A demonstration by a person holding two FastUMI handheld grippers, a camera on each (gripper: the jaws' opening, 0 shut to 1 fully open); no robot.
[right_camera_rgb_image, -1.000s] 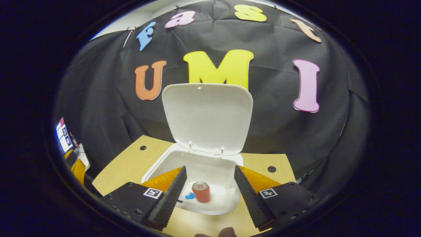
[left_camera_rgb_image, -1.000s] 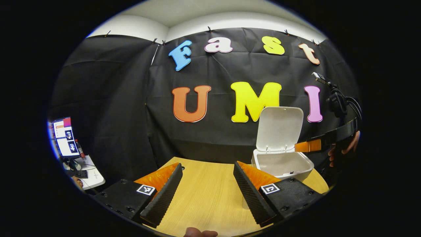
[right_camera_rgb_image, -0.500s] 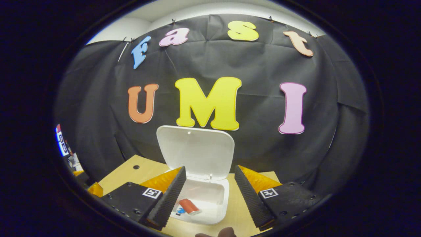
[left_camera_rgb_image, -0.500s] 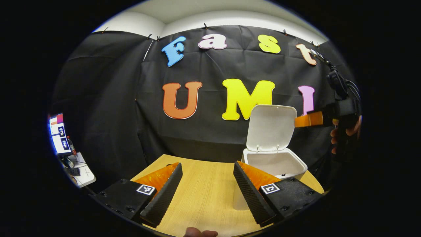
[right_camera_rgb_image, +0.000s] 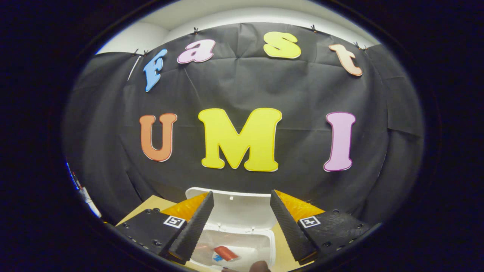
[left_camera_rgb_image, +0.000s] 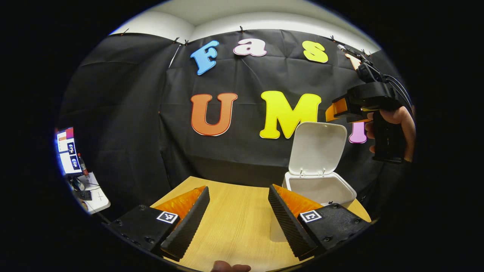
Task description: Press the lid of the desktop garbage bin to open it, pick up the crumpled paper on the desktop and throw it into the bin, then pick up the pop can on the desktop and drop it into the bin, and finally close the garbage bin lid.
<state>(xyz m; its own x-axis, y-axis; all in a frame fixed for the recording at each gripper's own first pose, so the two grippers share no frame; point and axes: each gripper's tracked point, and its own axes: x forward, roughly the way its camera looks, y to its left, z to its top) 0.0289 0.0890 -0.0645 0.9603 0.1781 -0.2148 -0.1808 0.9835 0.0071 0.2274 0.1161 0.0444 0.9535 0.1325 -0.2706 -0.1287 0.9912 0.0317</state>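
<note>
While the bin (left_camera_rgb_image: 320,189) sits at the lower right of the left gripper view with its lid (left_camera_rgb_image: 317,148) standing upright and open, the left gripper (left_camera_rgb_image: 238,215) hangs over the bare wooden table (left_camera_rgb_image: 236,223) at the bottom centre, its jaws spread wide and holding nothing. At the upper right of that view, above and just right of the lid's top edge, a hand (left_camera_rgb_image: 393,124) grips the handle of the right gripper (left_camera_rgb_image: 334,109), which is apart from the lid; from this angle I cannot tell how far its jaws are spread. A monitor (left_camera_rgb_image: 68,151) and a small side desk (left_camera_rgb_image: 94,194) show at the far left edge.

In the right gripper view, the right gripper (right_camera_rgb_image: 242,223) fills the bottom centre with its jaws wide apart and empty. Between its fingers, the lid (right_camera_rgb_image: 242,211) appears low in the frame, and beneath it the bin (right_camera_rgb_image: 261,247) lies open. A can (right_camera_rgb_image: 225,253) lies on its side on the bin's floor at the bottom centre, with a small blue scrap (right_camera_rgb_image: 217,258) just to its left. A strip of table (right_camera_rgb_image: 151,206) shows at the lower left. The crumpled paper cannot be made out clearly inside the bin.
</note>
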